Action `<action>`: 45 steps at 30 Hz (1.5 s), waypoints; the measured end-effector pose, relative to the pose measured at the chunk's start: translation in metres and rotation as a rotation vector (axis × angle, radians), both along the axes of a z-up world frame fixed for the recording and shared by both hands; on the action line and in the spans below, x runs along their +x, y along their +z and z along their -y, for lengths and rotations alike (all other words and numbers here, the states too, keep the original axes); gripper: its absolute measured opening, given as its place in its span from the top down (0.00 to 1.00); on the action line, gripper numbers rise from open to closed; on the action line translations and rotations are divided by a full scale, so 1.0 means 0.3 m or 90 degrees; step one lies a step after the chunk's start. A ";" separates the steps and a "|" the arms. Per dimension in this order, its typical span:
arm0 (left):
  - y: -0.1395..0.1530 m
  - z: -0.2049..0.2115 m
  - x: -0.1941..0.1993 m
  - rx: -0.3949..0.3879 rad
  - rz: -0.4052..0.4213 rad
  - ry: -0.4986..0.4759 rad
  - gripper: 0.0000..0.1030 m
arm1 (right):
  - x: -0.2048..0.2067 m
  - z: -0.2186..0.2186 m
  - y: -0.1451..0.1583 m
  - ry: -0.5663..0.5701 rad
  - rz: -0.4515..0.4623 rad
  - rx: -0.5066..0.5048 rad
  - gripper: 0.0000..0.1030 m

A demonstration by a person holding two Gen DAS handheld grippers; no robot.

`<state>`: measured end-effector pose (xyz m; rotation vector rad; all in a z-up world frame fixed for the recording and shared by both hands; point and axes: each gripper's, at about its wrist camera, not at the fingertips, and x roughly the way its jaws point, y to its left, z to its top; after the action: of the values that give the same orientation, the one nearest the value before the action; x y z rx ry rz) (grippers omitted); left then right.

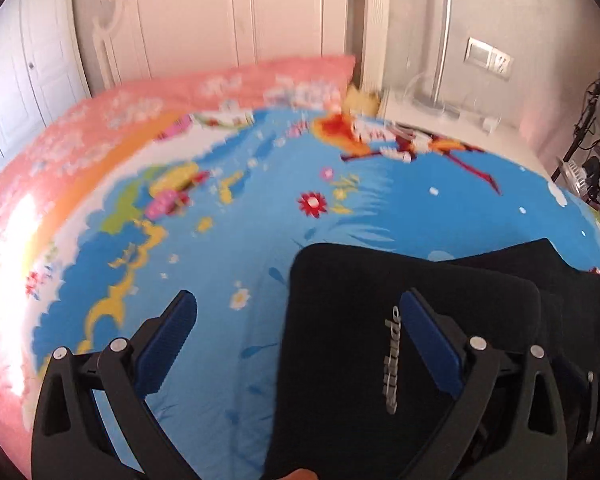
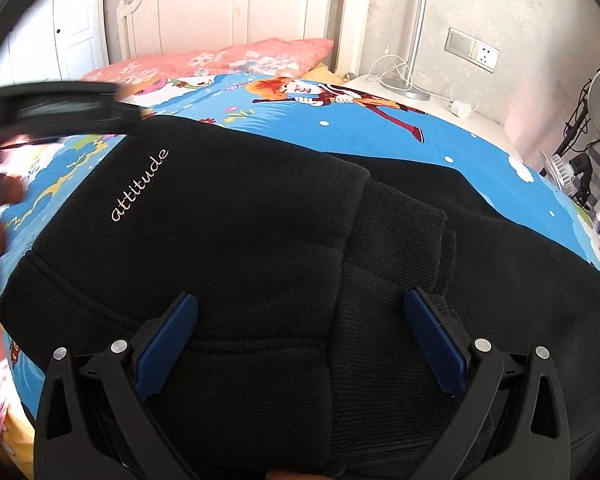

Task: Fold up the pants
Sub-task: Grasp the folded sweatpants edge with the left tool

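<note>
Right wrist view shows the black pants [image 2: 260,240] lying on the bed's cartoon sheet [image 2: 380,128], already doubled over, with the ribbed cuffs [image 2: 396,240] resting on top of the upper part near the "attitude" lettering [image 2: 140,186]. The right gripper [image 2: 300,320] hovers over the cloth with its jaws spread wide, holding nothing. From the left wrist view, the left gripper [image 1: 296,316] is likewise released, straddling the left edge of the pants [image 1: 380,320], one finger over the sheet [image 1: 220,240] and one over the cloth. The fold looks nearly finished; what remains seems to be one more fold or tidying. To do that well, each gripper should pinch all layers at an edge together and lift evenly, so the cuffs do not slip out.
</note>
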<state>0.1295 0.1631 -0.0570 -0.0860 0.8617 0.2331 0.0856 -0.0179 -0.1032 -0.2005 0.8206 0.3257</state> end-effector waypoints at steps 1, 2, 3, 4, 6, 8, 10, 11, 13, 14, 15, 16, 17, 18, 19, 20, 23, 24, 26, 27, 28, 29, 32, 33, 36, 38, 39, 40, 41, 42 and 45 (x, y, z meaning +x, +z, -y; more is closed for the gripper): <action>-0.020 -0.007 0.050 0.000 -0.020 0.012 0.02 | 0.000 0.000 0.001 0.000 0.001 -0.002 0.04; -0.044 -0.010 0.090 0.010 -0.050 0.021 0.01 | 0.000 -0.001 -0.001 0.000 0.002 -0.003 0.04; -0.068 -0.014 0.116 0.009 -0.076 0.021 0.01 | -0.001 -0.002 -0.002 0.000 0.002 -0.004 0.04; -0.096 -0.020 0.141 0.000 -0.102 0.017 0.01 | -0.001 -0.002 -0.002 0.000 0.003 -0.005 0.04; -0.139 -0.038 0.159 -0.030 -0.119 0.017 0.01 | -0.001 -0.001 -0.003 0.001 0.003 -0.006 0.04; -0.150 -0.054 0.151 -0.056 -0.121 0.020 0.01 | -0.001 -0.001 -0.003 0.001 0.003 -0.006 0.04; -0.152 -0.052 0.145 -0.056 -0.118 0.017 0.01 | 0.000 -0.002 -0.004 0.000 0.005 -0.007 0.04; -0.153 -0.048 0.143 -0.051 -0.116 0.017 0.01 | -0.001 -0.003 -0.005 0.000 0.005 -0.007 0.04; -0.147 -0.041 0.142 -0.041 -0.113 0.015 0.01 | -0.002 -0.002 -0.005 0.000 0.006 -0.007 0.04; -0.147 -0.040 0.139 -0.041 -0.110 0.015 0.01 | -0.001 -0.002 -0.005 0.000 0.006 -0.007 0.04; -0.145 -0.043 0.137 -0.046 -0.108 0.015 0.01 | -0.001 -0.002 -0.006 0.000 0.006 -0.007 0.04; -0.140 -0.048 0.134 -0.053 -0.103 0.017 0.01 | -0.001 -0.002 -0.006 0.000 0.006 -0.008 0.04; -0.127 -0.055 0.110 -0.065 -0.097 0.023 0.01 | -0.002 -0.001 -0.006 0.001 0.007 -0.008 0.04; -0.109 -0.057 0.067 -0.076 -0.088 0.028 0.01 | -0.003 -0.001 -0.007 0.002 0.007 -0.008 0.04; -0.096 -0.053 0.027 -0.081 -0.077 0.024 0.02 | -0.003 0.001 -0.007 0.003 0.007 -0.007 0.04; -0.088 -0.041 -0.036 -0.074 -0.067 0.016 0.02 | -0.003 0.001 -0.008 0.003 0.007 -0.006 0.04; -0.084 -0.031 -0.193 -0.049 -0.039 0.022 0.11 | -0.006 -0.004 -0.008 -0.001 0.008 -0.010 0.04; -0.087 -0.041 -0.254 -0.065 -0.024 0.020 0.16 | -0.007 -0.004 -0.008 -0.001 0.008 -0.009 0.04; -0.117 -0.063 -0.333 -0.103 -0.018 0.005 0.31 | -0.005 -0.005 -0.007 0.000 0.005 -0.010 0.04; -0.135 -0.075 -0.360 -0.128 -0.013 -0.011 0.33 | -0.005 -0.006 -0.006 0.000 0.004 -0.011 0.04; -0.147 -0.083 -0.375 -0.143 -0.004 -0.022 0.33 | -0.002 -0.006 -0.004 0.004 -0.001 -0.011 0.04; -0.157 -0.093 -0.385 -0.149 0.001 -0.032 0.33 | 0.002 -0.003 0.003 0.012 -0.009 -0.009 0.04; -0.154 -0.108 -0.384 -0.160 0.012 -0.032 0.33 | 0.036 0.061 0.083 -0.002 -0.030 0.051 0.04; -0.154 -0.114 -0.384 -0.173 0.016 -0.031 0.33 | 0.055 0.104 0.136 -0.026 -0.013 0.084 0.04; -0.177 -0.136 -0.385 -0.229 0.022 -0.032 0.36 | 0.130 0.147 0.212 -0.027 -0.014 0.136 0.04; -0.195 -0.162 -0.390 -0.283 0.030 -0.033 0.38 | 0.208 0.113 0.208 0.023 -0.063 0.132 0.04; -0.195 -0.169 -0.391 -0.293 0.035 -0.037 0.40 | 0.234 0.095 0.196 0.040 -0.068 0.117 0.05; -0.191 -0.173 -0.396 -0.301 0.043 -0.052 0.47 | 0.265 0.072 0.167 0.036 -0.060 0.059 0.06; -0.186 -0.173 -0.401 -0.299 0.049 -0.061 0.49 | 0.288 0.055 0.132 0.023 -0.056 -0.011 0.07; -0.175 -0.177 -0.410 -0.295 0.055 -0.065 0.53 | 0.312 0.050 0.085 0.001 -0.061 -0.084 0.15; -0.154 -0.202 -0.434 -0.303 0.070 -0.065 0.63 | 0.338 0.111 0.028 -0.004 -0.119 -0.020 0.15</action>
<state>-0.0006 0.2238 -0.1031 -0.4927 0.7953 -0.0764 0.1871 -0.0511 -0.0948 -0.1994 1.0120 0.3291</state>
